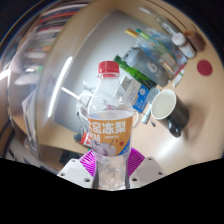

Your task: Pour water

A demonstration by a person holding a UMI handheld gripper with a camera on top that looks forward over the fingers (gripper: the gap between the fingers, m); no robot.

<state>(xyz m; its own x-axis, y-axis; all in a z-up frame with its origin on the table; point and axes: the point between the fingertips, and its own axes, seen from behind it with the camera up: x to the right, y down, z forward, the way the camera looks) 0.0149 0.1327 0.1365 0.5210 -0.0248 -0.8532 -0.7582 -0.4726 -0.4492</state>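
Clear plastic bottle (108, 125) with a red cap (108, 68), held upright between the gripper's (109, 172) two fingers. Label band on the lower half: white and orange, blue characters across it, small fruit picture beneath. Water level inside not readable. The bottle's base sits down between the purple pads (90, 166), which press on it from both sides; the gripper is closed narrowly around the bottle, holding it. Whether the base touches any surface cannot be told, since the fingers cover it.

Just right of the bottle, a little farther off: a white cup (162, 104), tilted in the view, its mouth showing. Right of the cup, a dark rounded object (176, 127), unclear what. Between bottle and cup, a blue-and-white box (141, 99), partly hidden behind the bottle.

Farther right and beyond: a clutter of bottles and packages (160, 52), green and white among them, too smeared to sort out.

Left of the bottle: a pale table (45, 125), then blurred streaks of shelving and light. Whole background smeared.
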